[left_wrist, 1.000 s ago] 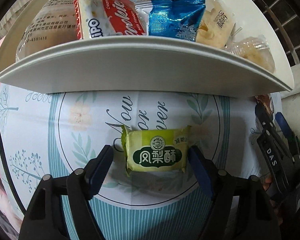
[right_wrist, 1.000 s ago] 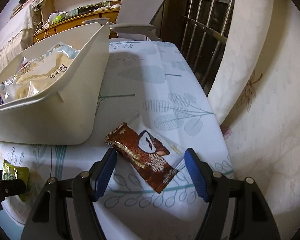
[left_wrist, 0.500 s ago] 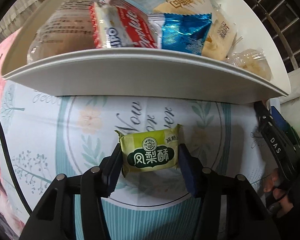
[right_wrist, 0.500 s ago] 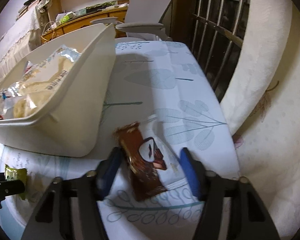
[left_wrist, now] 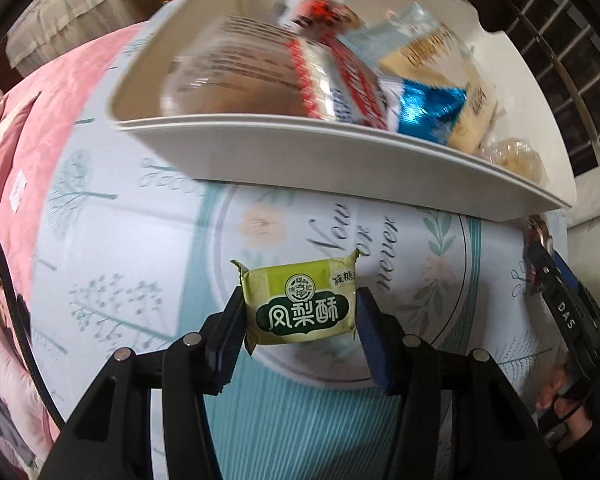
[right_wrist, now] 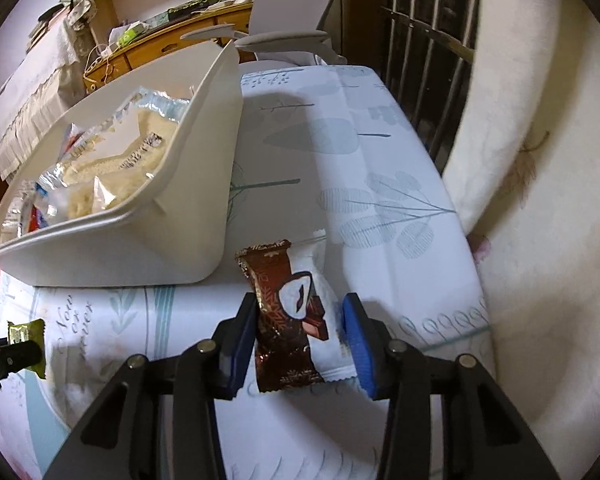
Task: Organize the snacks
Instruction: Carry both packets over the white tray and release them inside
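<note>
1. The left gripper point(left_wrist: 300, 328) points steeply down over the worktop point(left_wrist: 148, 240). Its jaws pinch a green pastry packet point(left_wrist: 302, 306) by its two short ends, and both blue pads touch the wrapper. The packet sits level between them, clear of the printed cloth below.
2. The green pastry packet carries three large white Chinese characters on a dark green band, a round seal above them, and small characters at its upper right corner that are partly cut off.
3. The right gripper point(right_wrist: 300, 332) tilts down towards the worktop, and its jaws are closing. A brown chocolate-snack packet point(right_wrist: 286, 312) lies lengthwise between them. The left pad touches the packet's brown edge; the right pad stands just beside its white edge with a gap showing.
4. In the left wrist view, the right gripper's black body at the right edge bears the letters "DAS", and fingers of the person's hand point(left_wrist: 568, 404) wrap its handle.
5. The cloth on the worktop shows script reading "Now" and "never" inside a teal ring.
6. Beyond both packets stands a white bin point(left_wrist: 340, 148) on the worktop, holding several snack packets. The uppermost ones are blurred; a shiny blue wrapper point(left_wrist: 428, 114) and a red-and-white wrapper point(left_wrist: 340, 84) show, and their lettering cannot be read.
</note>
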`<action>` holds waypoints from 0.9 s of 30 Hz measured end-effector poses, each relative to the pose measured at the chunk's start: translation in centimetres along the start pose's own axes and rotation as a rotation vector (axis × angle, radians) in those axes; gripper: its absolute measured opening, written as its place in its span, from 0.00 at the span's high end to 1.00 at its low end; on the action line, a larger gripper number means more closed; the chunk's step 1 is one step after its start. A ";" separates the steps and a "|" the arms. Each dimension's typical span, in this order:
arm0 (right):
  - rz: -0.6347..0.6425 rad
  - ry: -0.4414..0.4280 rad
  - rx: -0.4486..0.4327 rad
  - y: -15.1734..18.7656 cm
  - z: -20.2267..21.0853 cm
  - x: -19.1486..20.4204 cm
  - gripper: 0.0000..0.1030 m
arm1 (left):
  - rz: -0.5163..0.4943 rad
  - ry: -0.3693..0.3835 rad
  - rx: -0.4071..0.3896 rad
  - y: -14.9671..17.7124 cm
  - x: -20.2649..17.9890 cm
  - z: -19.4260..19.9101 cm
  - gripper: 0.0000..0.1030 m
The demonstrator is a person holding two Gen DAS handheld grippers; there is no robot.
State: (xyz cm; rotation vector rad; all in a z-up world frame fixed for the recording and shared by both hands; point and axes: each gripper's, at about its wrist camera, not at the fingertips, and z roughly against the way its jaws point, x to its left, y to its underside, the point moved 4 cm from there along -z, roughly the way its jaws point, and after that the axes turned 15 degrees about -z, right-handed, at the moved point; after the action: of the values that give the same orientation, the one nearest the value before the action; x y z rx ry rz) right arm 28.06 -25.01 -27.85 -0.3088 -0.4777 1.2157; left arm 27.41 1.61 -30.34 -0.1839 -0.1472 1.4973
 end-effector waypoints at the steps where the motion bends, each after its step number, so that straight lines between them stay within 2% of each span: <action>1: -0.007 -0.003 -0.006 0.0 0.6 0.0 0.59 | 0.008 0.001 0.000 0.3 0.6 0.5 0.50; 6: -0.025 -0.017 -0.041 -0.8 3.2 0.2 0.59 | 0.022 -0.013 -0.004 1.4 3.5 3.4 0.50; 8: -0.032 -0.024 -0.061 -1.3 4.3 0.4 0.59 | 0.019 -0.012 -0.012 1.9 3.6 4.9 0.50; 12: -0.045 -0.041 -0.123 -2.9 6.8 1.4 0.59 | 0.006 -0.006 -0.053 0.9 5.6 8.3 0.50; 14: -0.048 -0.047 -0.147 -3.6 7.8 2.1 0.59 | -0.009 -0.008 -0.065 -0.3 4.8 9.6 0.50; 23: -0.043 -0.077 -0.238 -7.1 11.7 7.4 0.58 | -0.131 0.018 -0.086 -7.7 7.9 12.6 0.50; 27: -0.051 -0.071 -0.286 -8.2 12.8 9.9 0.57 | -0.211 0.046 -0.143 -12.0 8.7 13.2 0.50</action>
State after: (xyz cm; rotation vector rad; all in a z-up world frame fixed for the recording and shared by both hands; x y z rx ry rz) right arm 30.93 -18.68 -11.10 -0.4953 -0.7197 1.1110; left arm 36.88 9.89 -15.03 -0.3081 -0.2305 1.2719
